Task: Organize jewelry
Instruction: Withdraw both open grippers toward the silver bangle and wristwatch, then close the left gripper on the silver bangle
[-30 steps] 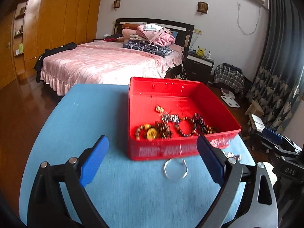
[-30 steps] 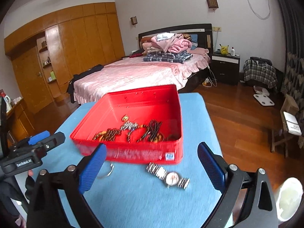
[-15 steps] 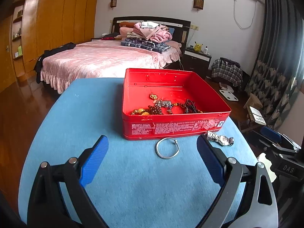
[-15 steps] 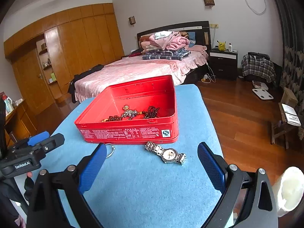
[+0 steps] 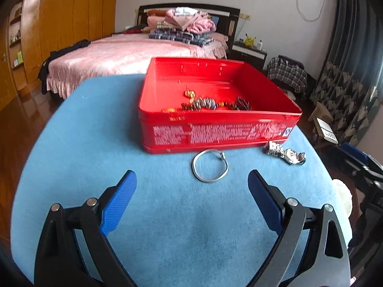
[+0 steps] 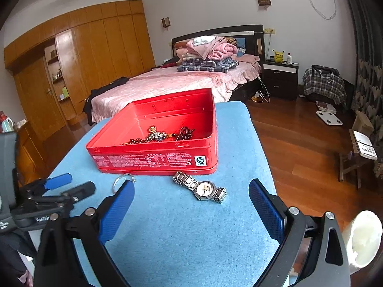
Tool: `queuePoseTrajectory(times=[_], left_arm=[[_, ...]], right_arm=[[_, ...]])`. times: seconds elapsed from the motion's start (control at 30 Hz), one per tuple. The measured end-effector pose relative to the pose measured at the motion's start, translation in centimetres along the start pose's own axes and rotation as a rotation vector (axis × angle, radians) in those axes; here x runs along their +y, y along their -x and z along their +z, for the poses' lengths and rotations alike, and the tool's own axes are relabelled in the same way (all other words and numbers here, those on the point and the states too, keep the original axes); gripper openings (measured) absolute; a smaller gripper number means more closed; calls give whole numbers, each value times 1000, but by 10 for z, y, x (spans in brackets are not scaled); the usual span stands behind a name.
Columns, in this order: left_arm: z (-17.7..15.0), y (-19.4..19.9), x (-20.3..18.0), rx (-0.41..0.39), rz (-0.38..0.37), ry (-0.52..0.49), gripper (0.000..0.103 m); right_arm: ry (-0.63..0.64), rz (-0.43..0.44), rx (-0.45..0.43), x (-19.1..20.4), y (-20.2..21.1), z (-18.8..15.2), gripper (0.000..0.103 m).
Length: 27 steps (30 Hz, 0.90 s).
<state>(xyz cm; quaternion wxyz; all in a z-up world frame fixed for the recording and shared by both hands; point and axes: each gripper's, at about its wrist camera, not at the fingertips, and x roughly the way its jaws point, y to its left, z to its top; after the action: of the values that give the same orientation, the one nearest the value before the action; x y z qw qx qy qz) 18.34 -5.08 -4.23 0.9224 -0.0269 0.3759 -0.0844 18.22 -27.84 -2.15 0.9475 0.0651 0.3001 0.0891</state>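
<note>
A red tin box (image 5: 215,134) (image 6: 158,160) stands on the blue table (image 5: 167,234) (image 6: 182,234) and holds several bead bracelets (image 5: 203,104) (image 6: 162,135). In front of it lie a silver bangle (image 5: 210,167) (image 6: 124,180) and a metal wristwatch (image 5: 286,154) (image 6: 201,189). My left gripper (image 5: 191,189) is open, a little short of the bangle. The right gripper (image 6: 191,196) is open too, with the watch just beyond its fingertips. The left gripper also shows in the right wrist view at the left edge (image 6: 55,189).
The table ends close on the right, with wooden floor (image 6: 299,143) beyond. A pink bed (image 5: 134,57) with folded clothes stands behind the table, a wooden wardrobe (image 6: 95,55) to the left. A white object (image 6: 363,236) sits at the lower right.
Both grippers have pulled back and dropped lower, so the box looks flatter and farther. The bangle and the watch now lie in full view ahead of the fingertips.
</note>
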Motion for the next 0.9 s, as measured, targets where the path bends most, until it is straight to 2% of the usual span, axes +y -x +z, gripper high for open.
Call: queuePoseTrajectory(times=[0.33,0.4,0.47,0.63,0.7,0.77,0.9], left_arm=[[6,-40,-5,70,-9,13,91],[7,-46,-7,88,-14,8,88],[9,-55,-9,117,-16,-1,78],[11,-64,-14,145,-1,-23,78],[11,-63,-16,145,14,-33,67],[11,-62,-18,139,5,-35,46],[12,-61,-14,133,-21,-12,45]], right_arm=[[-6,7,0,-8,-4,-1,94],[-6,7,1,-11,-5,-1,94],[-10,9,1,-13,-6,0,94],[-13,9,8,-17,-10,0,94],[-15,10,13,-17,-13,0,94],[-15,12,20,-18,-15,-1,94],[-8,16,42,-17,-21,-1,94]])
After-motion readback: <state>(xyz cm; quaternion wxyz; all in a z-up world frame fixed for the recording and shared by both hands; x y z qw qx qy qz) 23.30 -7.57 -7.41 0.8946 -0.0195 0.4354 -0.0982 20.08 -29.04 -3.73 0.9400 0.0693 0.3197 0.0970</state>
